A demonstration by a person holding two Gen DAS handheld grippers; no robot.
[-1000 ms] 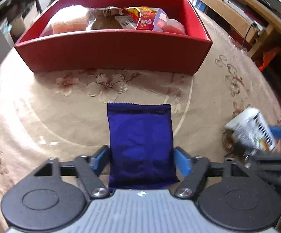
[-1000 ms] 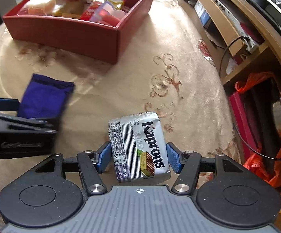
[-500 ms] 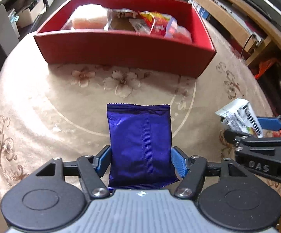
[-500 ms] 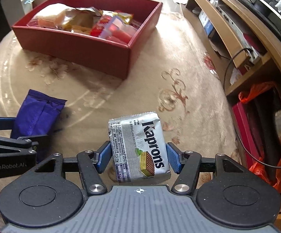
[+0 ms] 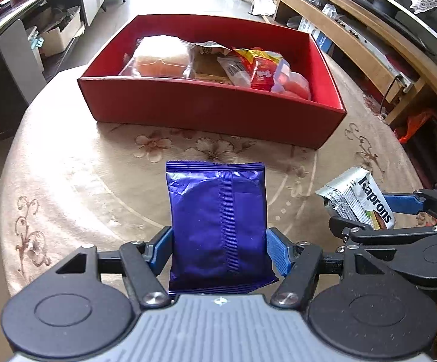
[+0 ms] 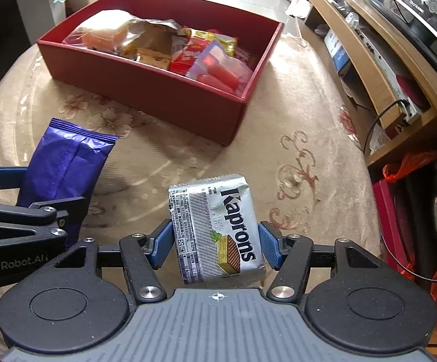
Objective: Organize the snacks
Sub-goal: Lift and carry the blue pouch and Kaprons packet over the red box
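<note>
My left gripper (image 5: 218, 250) is shut on a purple foil snack packet (image 5: 218, 223) and holds it above the table. My right gripper (image 6: 215, 246) is shut on a silver Kaprons wafer packet (image 6: 215, 229), also held above the table. Each shows in the other view: the Kaprons packet (image 5: 360, 199) at the right, the purple packet (image 6: 64, 163) at the left. Ahead stands a red box (image 5: 212, 111) (image 6: 158, 90) holding several snack packets, among them a clear bag of orange cakes (image 5: 161, 58) and a red and yellow packet (image 5: 259, 66).
The box stands on a round table with a beige floral cloth (image 5: 76, 181). A wooden TV shelf (image 6: 378, 69) runs along the right. An orange bag (image 6: 411, 166) lies on the floor at the right. White cabinets and boxes (image 5: 58, 30) are at the far left.
Both grippers have risen and drawn back from the red box, each still holding its packet. More of the box's inside and the room shows now.
</note>
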